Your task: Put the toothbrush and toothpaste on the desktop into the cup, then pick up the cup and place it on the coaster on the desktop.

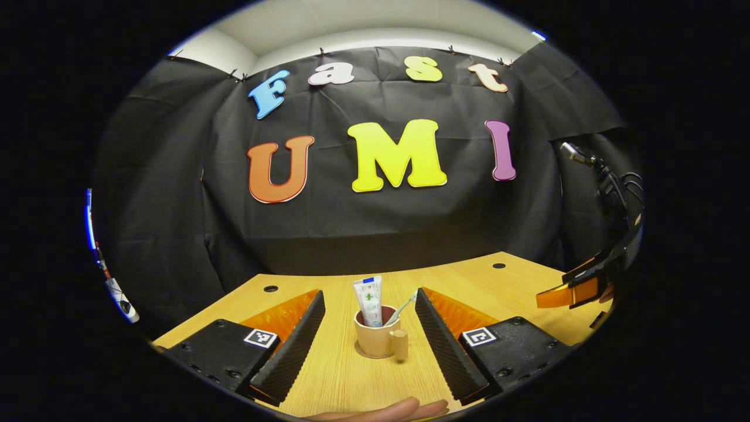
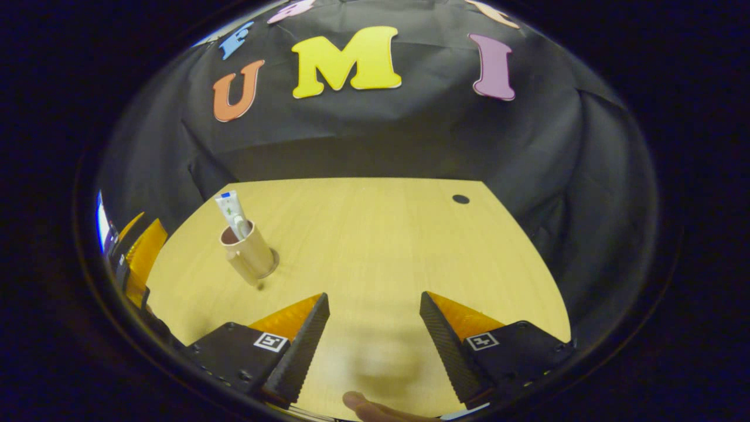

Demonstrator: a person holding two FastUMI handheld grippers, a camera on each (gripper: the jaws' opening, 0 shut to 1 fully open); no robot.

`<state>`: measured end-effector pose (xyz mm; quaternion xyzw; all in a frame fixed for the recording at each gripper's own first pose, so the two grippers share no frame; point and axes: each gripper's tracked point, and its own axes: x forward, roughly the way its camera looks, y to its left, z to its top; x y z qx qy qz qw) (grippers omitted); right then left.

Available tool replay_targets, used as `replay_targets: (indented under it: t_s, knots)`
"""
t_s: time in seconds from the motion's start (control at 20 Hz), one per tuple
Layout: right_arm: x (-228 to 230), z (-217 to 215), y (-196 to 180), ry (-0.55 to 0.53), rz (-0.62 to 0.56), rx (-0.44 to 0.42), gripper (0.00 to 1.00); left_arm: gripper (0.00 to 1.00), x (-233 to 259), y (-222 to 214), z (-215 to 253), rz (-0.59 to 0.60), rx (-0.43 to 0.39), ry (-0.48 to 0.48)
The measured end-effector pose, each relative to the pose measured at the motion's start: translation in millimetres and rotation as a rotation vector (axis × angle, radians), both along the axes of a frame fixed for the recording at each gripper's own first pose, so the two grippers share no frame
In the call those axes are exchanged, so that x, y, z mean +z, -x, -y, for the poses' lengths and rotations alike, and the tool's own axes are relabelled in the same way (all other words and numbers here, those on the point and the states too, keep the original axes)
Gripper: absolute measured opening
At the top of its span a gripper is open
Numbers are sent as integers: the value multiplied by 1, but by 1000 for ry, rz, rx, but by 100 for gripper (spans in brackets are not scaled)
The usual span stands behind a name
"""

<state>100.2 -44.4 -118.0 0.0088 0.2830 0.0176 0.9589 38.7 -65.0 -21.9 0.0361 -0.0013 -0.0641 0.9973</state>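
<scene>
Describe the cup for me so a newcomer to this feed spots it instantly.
Start at the wooden desktop in front of the black cloth wall. In the left gripper view, the cup stands between the open left claw. It is a beige mug with a peg handle, holding the toothpaste tube and the toothbrush.

Wooden desk, pale grain, two round cable holes near far corners in the left gripper view, one hole at far right in the right gripper view. Black cloth wall behind, clipped along the top. White ceiling above. Cables hanging at right.
</scene>
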Motion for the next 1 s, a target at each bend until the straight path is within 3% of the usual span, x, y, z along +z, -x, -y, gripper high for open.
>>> replay_targets:
  t_s: [0.25, 0.35, 0.65, 1.0]
  knots:
    - [35, 14, 18, 21, 262, -40, 95, 98, 1, 12, 29, 7, -37, -21]
    - [44, 13, 21, 5, 350, -46, 94, 97, 11, 17, 23, 40, -3, -36]
    - [58, 28, 38, -39, 480, -65, 94, 98, 36, 29, 10, 126, 56, -18]
    - [55, 44, 51, -51, 570, -100, 94, 98, 23, 23, 8, 62, 44, 31]
